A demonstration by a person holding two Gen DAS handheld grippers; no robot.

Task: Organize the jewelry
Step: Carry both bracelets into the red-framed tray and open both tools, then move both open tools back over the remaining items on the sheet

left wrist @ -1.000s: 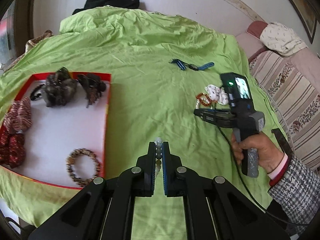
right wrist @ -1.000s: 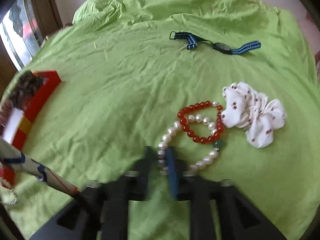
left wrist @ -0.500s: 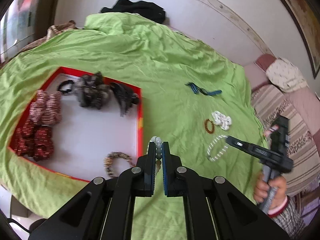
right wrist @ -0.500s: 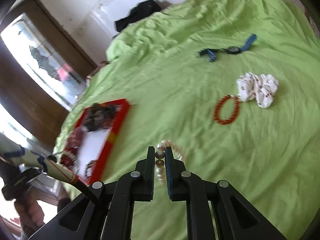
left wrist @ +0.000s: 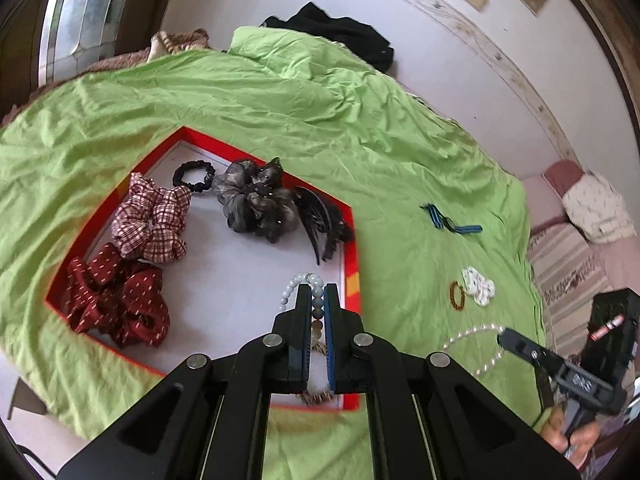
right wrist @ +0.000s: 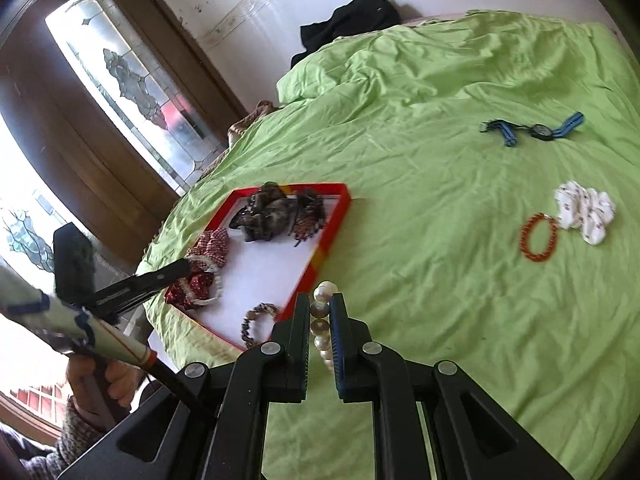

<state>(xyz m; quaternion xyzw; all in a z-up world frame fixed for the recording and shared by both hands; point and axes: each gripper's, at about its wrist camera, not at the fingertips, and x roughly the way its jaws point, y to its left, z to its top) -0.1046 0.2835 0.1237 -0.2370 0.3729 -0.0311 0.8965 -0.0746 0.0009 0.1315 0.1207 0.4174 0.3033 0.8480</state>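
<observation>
Green bedspread (left wrist: 400,152) below, my left gripper (left wrist: 318,300) pinches the pale bead bracelet (left wrist: 306,282) directly over the red tray (left wrist: 352,248), while my right gripper (right wrist: 320,312), clamping the pearl bracelet (right wrist: 322,320), hangs just outside its rim.

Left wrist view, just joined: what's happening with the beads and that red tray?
The left claw is shut on a pale blue-grey bead bracelet above the red-rimmed white tray of scrunchies. The right claw grips a white pearl strand just outside the tray. A red bead bracelet lies on the green bedsheet.
</observation>
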